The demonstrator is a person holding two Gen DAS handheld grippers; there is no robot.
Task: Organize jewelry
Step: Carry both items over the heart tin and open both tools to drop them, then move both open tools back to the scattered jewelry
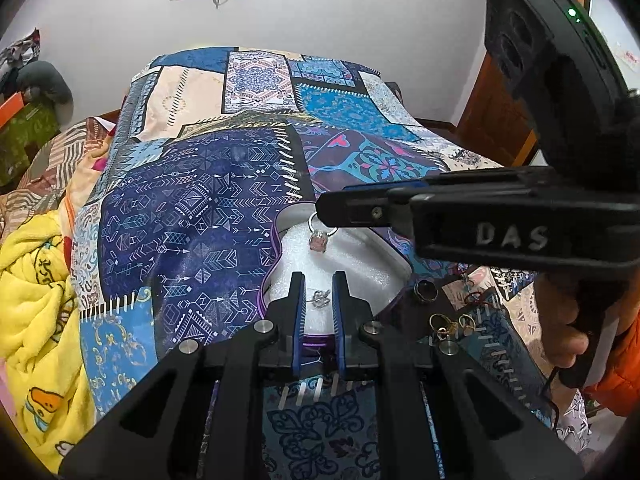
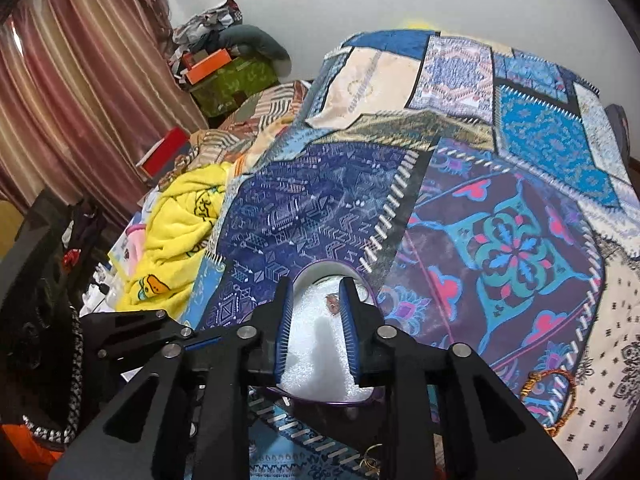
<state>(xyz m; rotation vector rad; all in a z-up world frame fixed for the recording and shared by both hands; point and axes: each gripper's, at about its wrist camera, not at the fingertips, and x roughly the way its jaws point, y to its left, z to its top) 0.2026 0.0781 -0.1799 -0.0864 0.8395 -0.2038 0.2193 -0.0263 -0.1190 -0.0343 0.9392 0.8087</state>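
Patchwork bedspread [image 1: 192, 216] below white wall [image 1: 320, 12]

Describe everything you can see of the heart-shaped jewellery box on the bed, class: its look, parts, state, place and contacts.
The heart-shaped jewellery box lies open and flat on the patterned quilt. Its thin wall looks metallic purple outside and pale inside, and white foam padding fills it. A ring with a pinkish stone hangs over the foam at the right tool's tip, and a small silver piece rests on the foam between the left tool's fingers. More rings lie on the quilt beside it.
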